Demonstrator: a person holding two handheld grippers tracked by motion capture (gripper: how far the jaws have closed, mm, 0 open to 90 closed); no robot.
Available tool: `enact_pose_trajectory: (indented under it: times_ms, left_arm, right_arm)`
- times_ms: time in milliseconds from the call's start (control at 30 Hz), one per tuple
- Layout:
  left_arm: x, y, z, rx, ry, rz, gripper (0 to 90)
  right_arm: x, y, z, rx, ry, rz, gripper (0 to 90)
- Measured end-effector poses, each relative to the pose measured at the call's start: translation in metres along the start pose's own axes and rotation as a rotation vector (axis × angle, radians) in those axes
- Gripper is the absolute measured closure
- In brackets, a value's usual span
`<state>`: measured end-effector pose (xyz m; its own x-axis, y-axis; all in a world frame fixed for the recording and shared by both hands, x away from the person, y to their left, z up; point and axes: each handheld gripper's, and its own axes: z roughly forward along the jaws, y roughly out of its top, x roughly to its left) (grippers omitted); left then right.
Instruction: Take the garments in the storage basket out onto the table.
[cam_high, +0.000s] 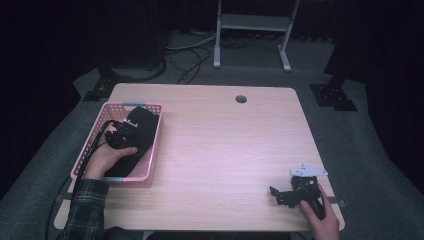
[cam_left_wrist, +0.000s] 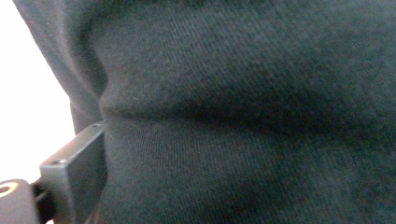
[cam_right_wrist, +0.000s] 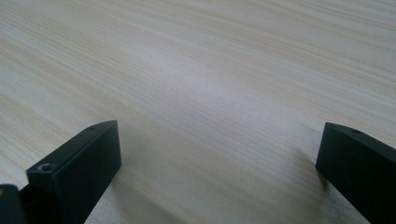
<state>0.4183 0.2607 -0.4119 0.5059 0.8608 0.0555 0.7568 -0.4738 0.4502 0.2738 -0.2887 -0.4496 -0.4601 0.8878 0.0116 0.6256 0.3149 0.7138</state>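
Left gripper down inside pink basket near table's left edge, pressed into black cloth. Left gripper view: dark fabric bunched against 1 visible jaw; cannot tell whether jaws grip it or stand apart. Cloth lies in basket, reaching its far end. Right gripper rests near table's near right corner, 2 jaws spread wide over bare wood, holding nothing.

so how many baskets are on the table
1: a pink basket at the table's left side, holding dark cloth that the left gripper reaches into. The right gripper rests open near the front right corner.
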Motion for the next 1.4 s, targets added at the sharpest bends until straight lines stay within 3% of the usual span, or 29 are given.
enact_pose_trajectory:
  times_ms: [467, 600, 1133, 1400]
  left_arm:
    - [0.002, -0.004, -0.011, -0.052, 0.030, -0.008, 42.1]
    - [0.002, -0.005, -0.014, -0.067, 0.026, -0.016, 49.1]
    - [0.006, -0.007, -0.019, -0.093, -0.002, -0.050, 51.0]
    - [0.007, -0.008, -0.028, -0.132, -0.012, -0.058, 51.2]
  right_arm:
    - [0.000, 0.000, 0.000, 0.000, 0.000, 0.000, 0.0]
    - [0.000, 0.000, 0.000, 0.000, 0.000, 0.000, 0.0]
    - [0.000, 0.000, 0.000, 0.000, 0.000, 0.000, 0.0]
    - [0.000, 0.000, 0.000, 0.000, 0.000, 0.000, 0.0]
